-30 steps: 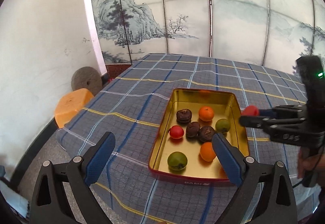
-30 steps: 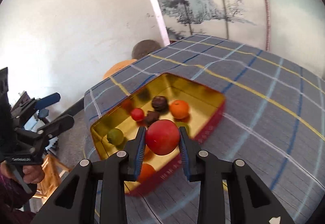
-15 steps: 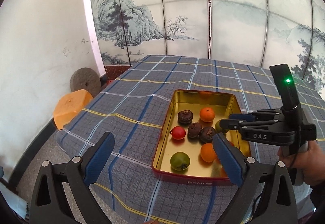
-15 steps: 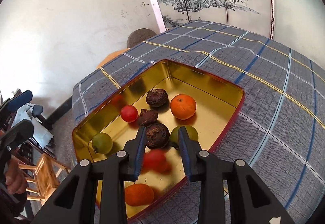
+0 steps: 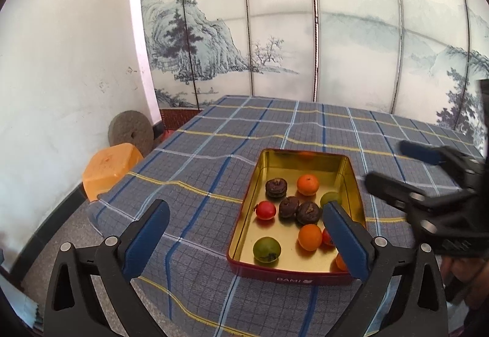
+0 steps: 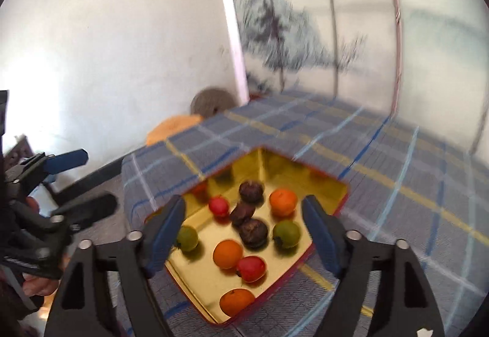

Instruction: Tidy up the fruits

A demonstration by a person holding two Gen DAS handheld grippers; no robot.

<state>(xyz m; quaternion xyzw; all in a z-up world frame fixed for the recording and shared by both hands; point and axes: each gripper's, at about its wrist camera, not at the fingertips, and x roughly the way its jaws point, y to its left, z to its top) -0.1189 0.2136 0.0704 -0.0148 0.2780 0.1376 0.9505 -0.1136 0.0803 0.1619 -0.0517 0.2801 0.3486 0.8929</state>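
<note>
A gold tin tray with a red outer wall (image 5: 301, 154) (image 6: 324, 178) sits on the plaid tablecloth. It holds oranges (image 5: 308, 184), green fruits (image 5: 266, 249), dark brown fruits (image 5: 276, 188) and small red fruits (image 5: 265, 210). The larger red fruit (image 6: 250, 268) lies in the tray near an orange (image 6: 227, 253). My left gripper (image 5: 246, 237) is open and empty, held above the table's near edge. My right gripper (image 6: 244, 233) is open and empty above the tray; it also shows in the left wrist view (image 5: 394, 167) at the right.
The plaid tablecloth (image 5: 214, 159) covers the table. An orange stool (image 5: 110, 169) and a round millstone (image 5: 130, 133) stand on the floor to the left by the white wall. A painted folding screen (image 5: 305, 31) stands behind the table.
My right gripper opened and let the red fruit drop into the tray, then lifted back and up. The left gripper stayed open and nearly still.
</note>
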